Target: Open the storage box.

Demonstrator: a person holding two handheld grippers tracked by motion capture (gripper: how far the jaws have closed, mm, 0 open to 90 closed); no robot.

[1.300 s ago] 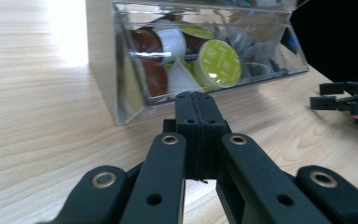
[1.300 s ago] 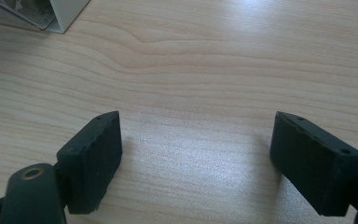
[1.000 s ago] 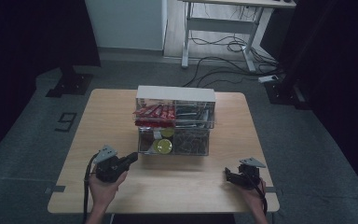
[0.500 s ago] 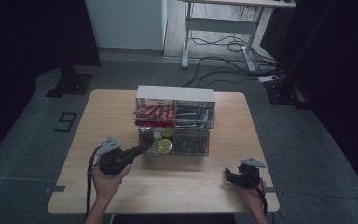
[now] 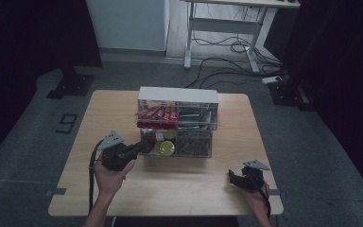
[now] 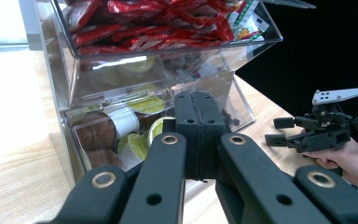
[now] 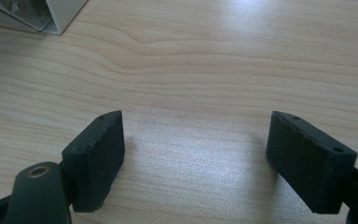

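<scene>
A clear two-tier plastic organizer (image 5: pixel 177 124) stands mid-table. Its upper left bin holds red packets (image 5: pixel 157 113) (image 6: pixel 168 23). The lower left bin holds yellow-lidded cups (image 5: pixel 164 148) (image 6: pixel 140 126). My left gripper (image 5: pixel 143 144) (image 6: pixel 199 106) is shut with nothing between its jaws, and its tips are right at the front of that lower left bin. Whether they touch the plastic I cannot tell. My right gripper (image 5: pixel 233 178) (image 7: pixel 196 140) stands open just above bare wood near the front right corner. It also appears far off in the left gripper view (image 6: pixel 283 132).
The wooden table (image 5: pixel 113 109) has bare wood on both sides of the organizer and along its front edge. The organizer's right bins (image 5: pixel 196 142) hold dark small items. A corner of the organizer (image 7: pixel 51 16) is at the top left of the right gripper view.
My left gripper has risen and moved in toward the organizer's lower left bin, jaws still together. The right gripper has stayed where it was.
</scene>
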